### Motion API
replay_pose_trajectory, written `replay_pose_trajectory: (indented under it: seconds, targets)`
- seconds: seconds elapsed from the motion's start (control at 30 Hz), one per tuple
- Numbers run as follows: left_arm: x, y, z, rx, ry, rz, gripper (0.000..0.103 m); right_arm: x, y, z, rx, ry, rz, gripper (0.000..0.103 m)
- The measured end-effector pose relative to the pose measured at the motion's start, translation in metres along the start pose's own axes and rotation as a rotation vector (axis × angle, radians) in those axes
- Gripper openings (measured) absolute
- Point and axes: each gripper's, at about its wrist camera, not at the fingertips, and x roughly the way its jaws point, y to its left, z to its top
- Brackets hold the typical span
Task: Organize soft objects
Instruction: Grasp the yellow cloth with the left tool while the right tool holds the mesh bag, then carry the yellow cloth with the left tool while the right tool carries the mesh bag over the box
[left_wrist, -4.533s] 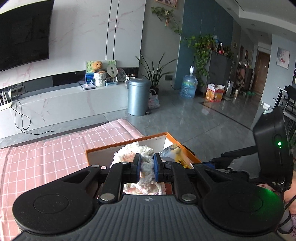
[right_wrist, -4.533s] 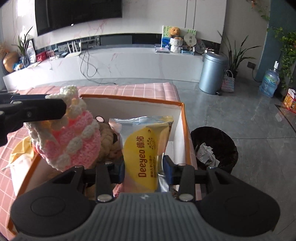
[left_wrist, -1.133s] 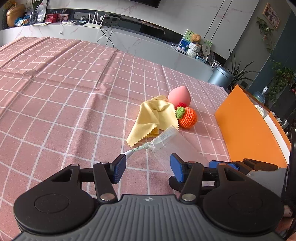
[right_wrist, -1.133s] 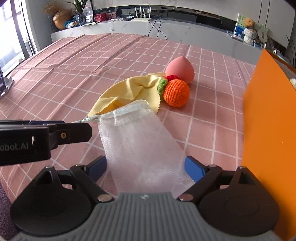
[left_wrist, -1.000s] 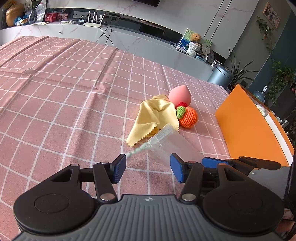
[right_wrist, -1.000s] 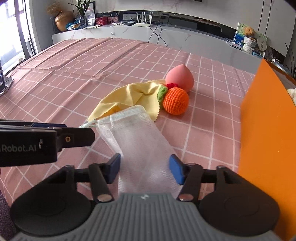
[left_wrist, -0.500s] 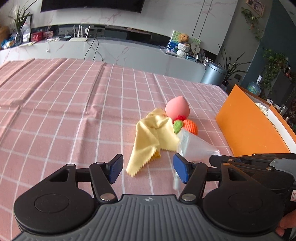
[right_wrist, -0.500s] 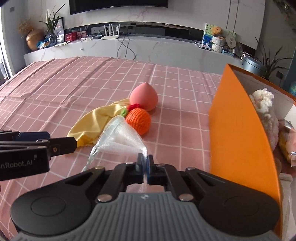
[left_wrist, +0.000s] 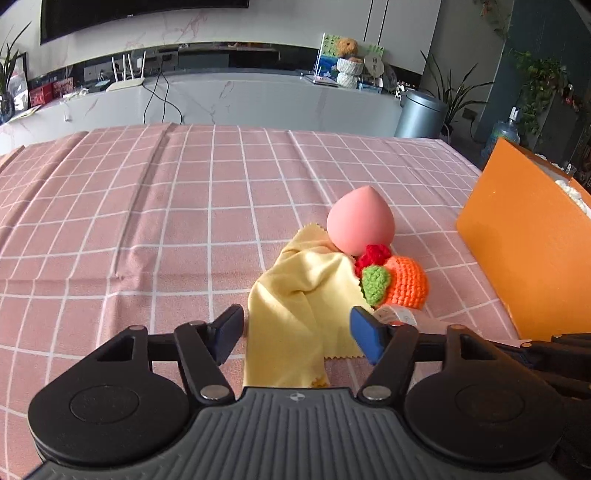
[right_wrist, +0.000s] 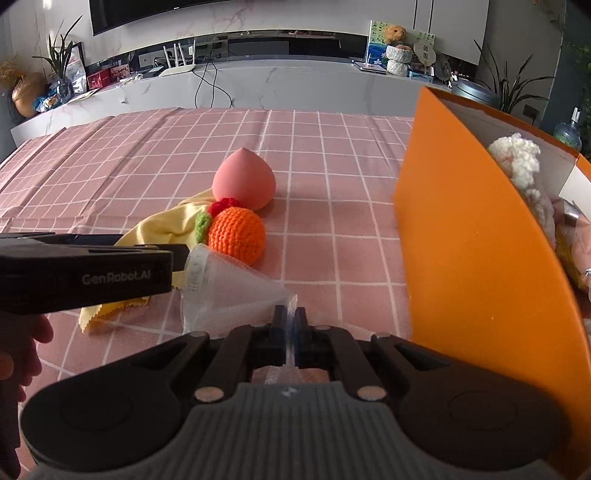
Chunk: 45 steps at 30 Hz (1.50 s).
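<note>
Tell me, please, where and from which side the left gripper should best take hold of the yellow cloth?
Probably the raised fold of the yellow cloth, from above: it stands off the table, whereas the edges lie flat. The open left gripper already straddles it.

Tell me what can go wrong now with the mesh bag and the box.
The right gripper pinches only one thin edge of the mesh bag, so it may slip out. The box wall stands high beside it; the hanging bag could catch there. The left gripper, open over the cloth, may snag it.
</note>
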Motion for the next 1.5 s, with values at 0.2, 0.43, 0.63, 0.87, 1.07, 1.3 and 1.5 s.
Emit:
replay_pose_trajectory:
  seconds: [0.2,0.43,0.63,0.87,1.07,1.3,1.5]
  targets:
    - [-0.002,-0.014,-0.002,0.088,-0.008,0.054,0.013,0.001,0.001,0.000,-0.014,-0.009,0.029,0.001]
    - [-0.024,-0.016,-0.012,0.071,-0.044,0.075,0.004,-0.010,0.000,-0.003,-0.014,-0.021,0.080,0.000]
    - [-0.071,-0.009,-0.015,0.026,-0.115,0.119,0.004,-0.036,0.000,-0.007,-0.002,-0.062,0.138,0.000]
    - [-0.123,-0.015,-0.011,0.015,-0.200,0.149,0.004,-0.080,-0.008,-0.007,0.022,-0.154,0.193,0.000]
    - [-0.163,-0.030,-0.010,0.018,-0.260,0.147,0.004,-0.123,-0.015,-0.011,0.028,-0.233,0.221,0.000]
    - [-0.200,-0.054,-0.010,0.046,-0.312,0.143,0.004,-0.168,-0.028,-0.022,0.053,-0.321,0.233,0.000]
    - [-0.219,-0.078,-0.011,0.083,-0.347,0.135,0.004,-0.201,-0.050,-0.032,0.083,-0.390,0.228,0.000]
